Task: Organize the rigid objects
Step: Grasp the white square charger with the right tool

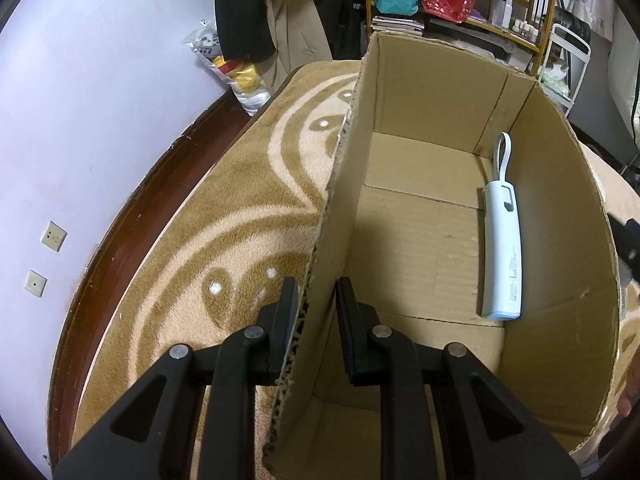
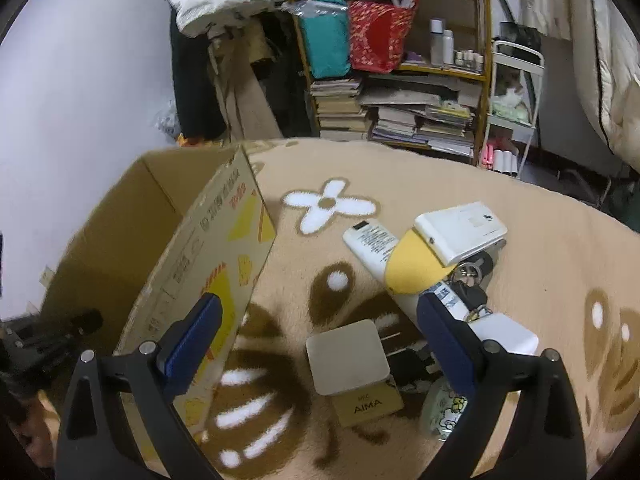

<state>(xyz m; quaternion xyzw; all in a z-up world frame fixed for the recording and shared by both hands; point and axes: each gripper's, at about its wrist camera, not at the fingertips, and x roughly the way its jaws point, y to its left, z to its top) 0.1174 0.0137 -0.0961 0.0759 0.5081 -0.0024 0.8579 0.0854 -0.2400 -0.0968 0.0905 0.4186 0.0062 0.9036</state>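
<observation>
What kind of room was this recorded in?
Probably a lived-in bedroom or storage room: a yellow-framed shelf stacked with books and bottles, hanging dark clothes, and a tan patterned plush blanket under a brown cardboard box.

L gripper (image 1: 316, 300) jaws nearly closed, clamped on something thin; R gripper (image 2: 320, 320) jaws wide apart, nothing held.

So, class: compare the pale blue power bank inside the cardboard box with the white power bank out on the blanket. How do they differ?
The pale blue power bank is long and slim with a loop cable, lying alone in the cardboard box. The white power bank is broader and flatter, still outside, perched on a pile atop a yellow item. Both are light-coloured, rigid and ungripped.
</observation>
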